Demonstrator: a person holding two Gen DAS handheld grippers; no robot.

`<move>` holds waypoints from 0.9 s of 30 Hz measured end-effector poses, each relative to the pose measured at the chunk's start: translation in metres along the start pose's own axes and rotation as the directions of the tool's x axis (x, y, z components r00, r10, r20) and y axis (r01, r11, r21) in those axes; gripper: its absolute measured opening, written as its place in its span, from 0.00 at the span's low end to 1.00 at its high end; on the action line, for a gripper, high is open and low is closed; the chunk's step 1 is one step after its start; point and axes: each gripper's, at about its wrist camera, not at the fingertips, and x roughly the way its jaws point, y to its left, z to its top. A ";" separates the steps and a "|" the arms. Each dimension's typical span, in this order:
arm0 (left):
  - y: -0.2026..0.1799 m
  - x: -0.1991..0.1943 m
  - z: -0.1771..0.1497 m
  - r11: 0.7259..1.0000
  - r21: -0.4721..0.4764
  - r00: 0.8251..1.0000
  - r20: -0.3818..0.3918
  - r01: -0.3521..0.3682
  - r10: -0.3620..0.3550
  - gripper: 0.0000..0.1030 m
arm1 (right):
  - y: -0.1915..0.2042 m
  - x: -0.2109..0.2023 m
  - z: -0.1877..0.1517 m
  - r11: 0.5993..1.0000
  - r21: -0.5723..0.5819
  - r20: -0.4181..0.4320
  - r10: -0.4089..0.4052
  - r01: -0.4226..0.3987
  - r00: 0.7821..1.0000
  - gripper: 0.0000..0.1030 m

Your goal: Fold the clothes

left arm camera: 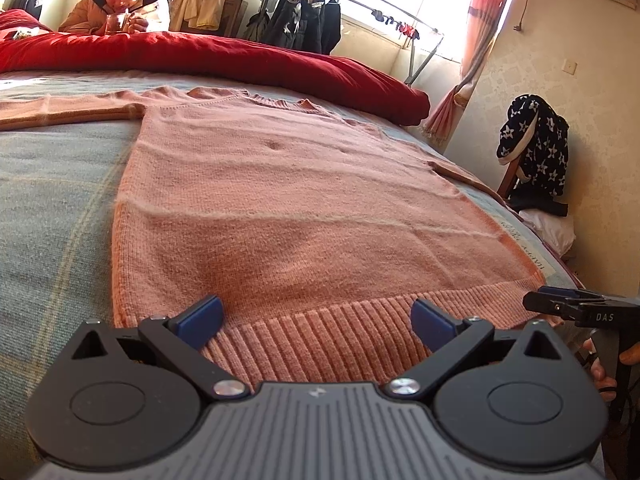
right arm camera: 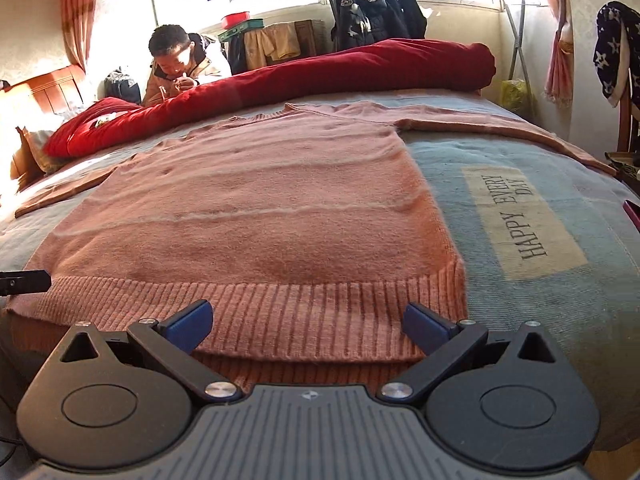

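Note:
A pink knitted sweater [left arm camera: 288,200] lies flat on the bed, front up, with its ribbed hem [left arm camera: 320,332] nearest me and both sleeves spread sideways. My left gripper [left arm camera: 316,322] hovers open just over the hem's left part, blue pads wide apart, nothing between them. In the right wrist view the same sweater [right arm camera: 248,216] fills the middle, and my right gripper [right arm camera: 308,326] stands open over the hem's right part [right arm camera: 304,308]. The right gripper's tip also shows in the left wrist view [left arm camera: 560,304], at the hem's right corner, held by a hand [left arm camera: 604,372].
The bed has a blue-grey checked cover [right arm camera: 560,216] with a "HAPPY EVERY DAY" patch [right arm camera: 520,220]. A red duvet [left arm camera: 224,56] is rolled along the far side. A person [left arm camera: 120,0] sits behind it. A chair with a star-print garment [left arm camera: 536,140] stands at the right, and a clothes rack [right arm camera: 376,8] by the window.

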 end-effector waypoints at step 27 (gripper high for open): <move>0.000 -0.002 0.004 0.999 -0.031 1.000 0.001 -0.012 0.012 0.98 | 0.021 0.011 0.030 0.999 -0.038 0.045 -0.010 0.012 0.999 1.00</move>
